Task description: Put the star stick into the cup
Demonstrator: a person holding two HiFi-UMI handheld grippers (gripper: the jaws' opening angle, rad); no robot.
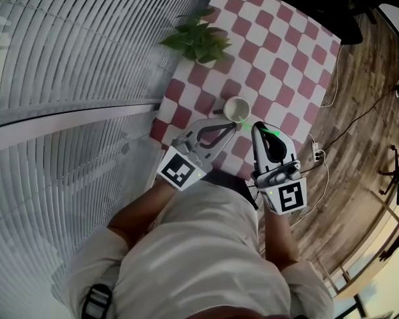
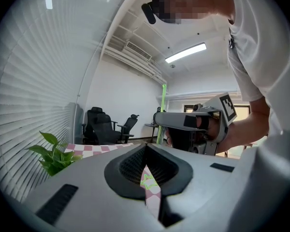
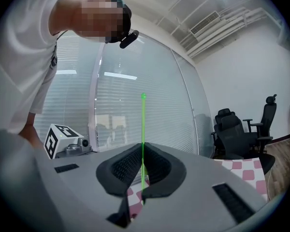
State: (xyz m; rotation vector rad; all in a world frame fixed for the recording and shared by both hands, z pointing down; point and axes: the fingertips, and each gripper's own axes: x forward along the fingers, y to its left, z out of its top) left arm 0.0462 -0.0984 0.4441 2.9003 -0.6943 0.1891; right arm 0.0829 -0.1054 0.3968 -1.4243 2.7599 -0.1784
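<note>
- Green caught our eye first: the star stick (image 3: 143, 124) stood bolt upright, pinched at the very tips of the right claw (image 3: 143, 147), whose jaws were clamped tight on it.
- In the head view we had that right claw reaching out over the table (image 1: 299, 52) with its red-and-white checked cloth. Its tips were just beside the white cup (image 1: 237, 108).
- The cup stood upright near the table's near edge, mouth open to us.
- The stick's lower end came down right by the cup's near rim. We could not tell whether it was inside the mouth or only beside it.
- The left claw (image 2: 145, 148) was drawn narrow, tips together, with nothing pinched there that we could see.
- Through the slit behind those tips we saw checked cloth and the green outline of the star (image 2: 147, 180) at the stick's low end.
- From above, the two claws sat close together, tips nearly meeting, with the cup just beyond them.
- A potted plant (image 1: 198, 40) sat at the far side of the table, next to the window blinds (image 1: 66, 58).
- Black office chairs (image 2: 104, 124) stood well back in the room.
</note>
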